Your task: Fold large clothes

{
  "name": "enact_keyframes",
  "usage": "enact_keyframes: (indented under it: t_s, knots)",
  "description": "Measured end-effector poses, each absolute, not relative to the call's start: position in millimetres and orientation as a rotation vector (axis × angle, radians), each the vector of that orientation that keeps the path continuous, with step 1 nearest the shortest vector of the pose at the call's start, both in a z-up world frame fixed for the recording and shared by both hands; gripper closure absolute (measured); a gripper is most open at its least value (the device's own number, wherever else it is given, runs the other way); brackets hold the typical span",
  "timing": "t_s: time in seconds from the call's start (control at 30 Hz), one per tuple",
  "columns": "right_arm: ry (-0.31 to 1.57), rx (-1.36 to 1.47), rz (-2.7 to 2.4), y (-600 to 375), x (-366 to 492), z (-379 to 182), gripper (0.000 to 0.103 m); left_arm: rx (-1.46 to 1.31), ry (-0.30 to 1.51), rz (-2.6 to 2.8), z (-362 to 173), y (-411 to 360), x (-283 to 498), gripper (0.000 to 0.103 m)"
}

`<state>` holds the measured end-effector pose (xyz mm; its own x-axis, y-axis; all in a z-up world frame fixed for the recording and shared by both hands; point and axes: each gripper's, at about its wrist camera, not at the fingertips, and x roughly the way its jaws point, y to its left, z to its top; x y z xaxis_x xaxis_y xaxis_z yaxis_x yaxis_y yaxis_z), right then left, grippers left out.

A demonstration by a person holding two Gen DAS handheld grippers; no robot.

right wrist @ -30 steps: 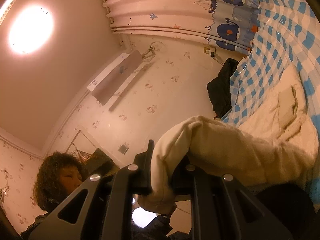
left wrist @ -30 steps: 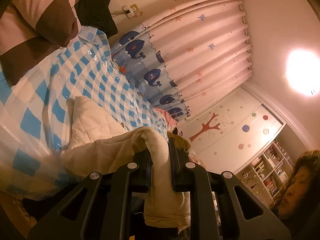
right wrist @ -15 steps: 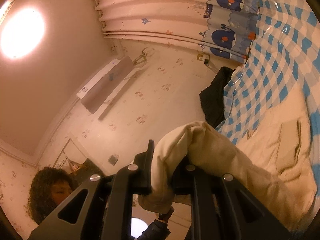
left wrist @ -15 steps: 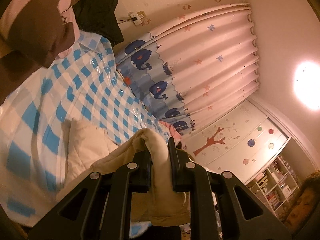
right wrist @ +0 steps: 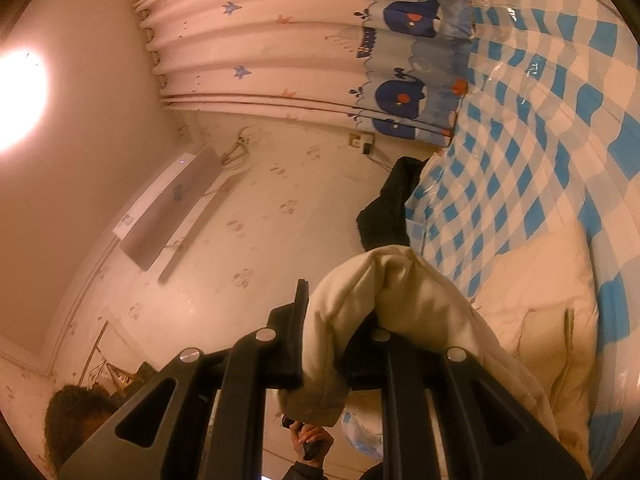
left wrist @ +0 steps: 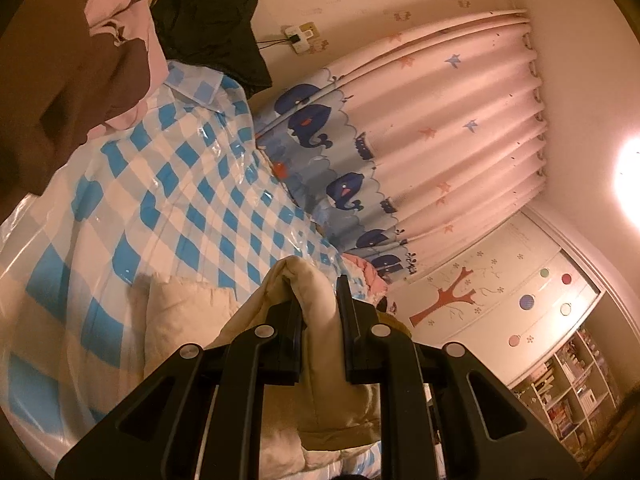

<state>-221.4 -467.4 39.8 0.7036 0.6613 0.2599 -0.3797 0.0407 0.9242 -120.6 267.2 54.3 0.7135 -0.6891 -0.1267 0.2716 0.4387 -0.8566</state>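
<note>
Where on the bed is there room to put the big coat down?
Bare checkered bed cover lies between the cream coat, the whale curtain and the brown-and-pink bedding. That bedding and the black clothes crowd the wall end. Both the left gripper and right gripper hold the coat.

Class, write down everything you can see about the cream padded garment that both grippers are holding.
The cream padded garment looks quilted and soft, like a puffy coat, with stitched seams. The left gripper and right gripper each pinch a bunched fold, lifting it. The rest lies crumpled on the blue-and-white checked sheet, which looks covered in shiny clear plastic. A pocket-like flap shows in the right wrist view.
</note>
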Motion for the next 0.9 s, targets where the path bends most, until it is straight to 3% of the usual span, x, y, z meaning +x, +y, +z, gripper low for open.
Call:
enact_keyframes:
  t_s: [0.9]
  knots:
    - [0.453, 1.322, 0.635, -474.6, -108.2, -11.8, 0.087, -0.921, 0.605, -0.477, -3.2, 257.7, -26.5, 0.090]
